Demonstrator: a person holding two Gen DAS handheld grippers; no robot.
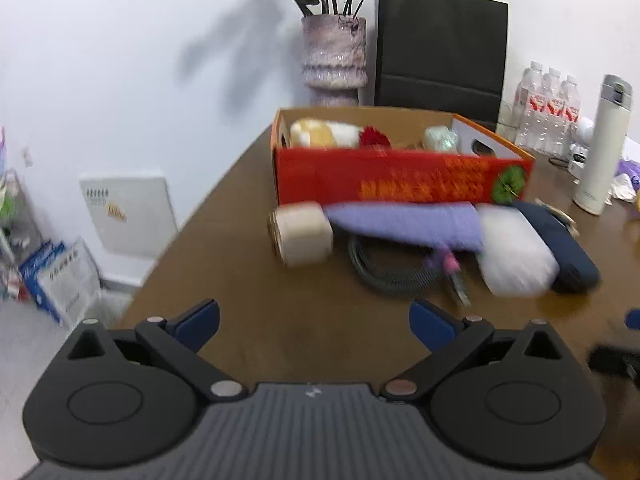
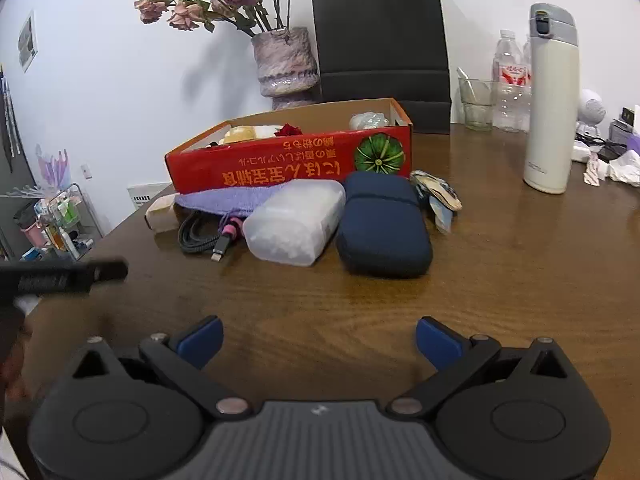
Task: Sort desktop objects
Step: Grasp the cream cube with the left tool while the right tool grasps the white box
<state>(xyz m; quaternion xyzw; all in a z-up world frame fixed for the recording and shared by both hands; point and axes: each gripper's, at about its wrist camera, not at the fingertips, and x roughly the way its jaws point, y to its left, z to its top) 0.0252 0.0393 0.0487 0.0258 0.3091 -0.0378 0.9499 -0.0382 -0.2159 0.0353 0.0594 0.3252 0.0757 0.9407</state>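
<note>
Left gripper (image 1: pixel 314 322) & right gripper (image 2: pixel 319 340): jaws wide, empty. Navy zip pouch (image 2: pixel 382 226), translucent plastic tub (image 2: pixel 294 226) lie in front of red cardboard box (image 2: pixel 288 160).

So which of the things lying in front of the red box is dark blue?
The dark blue zippered fabric case, right of the frosted plastic box; the others are white, purple or beige.

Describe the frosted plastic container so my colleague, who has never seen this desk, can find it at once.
Find the red cardboard box on the wooden table. In the row of items before it, the frosted plastic container lies between a purple cloth and a navy zip case. Only it is translucent white.
</note>
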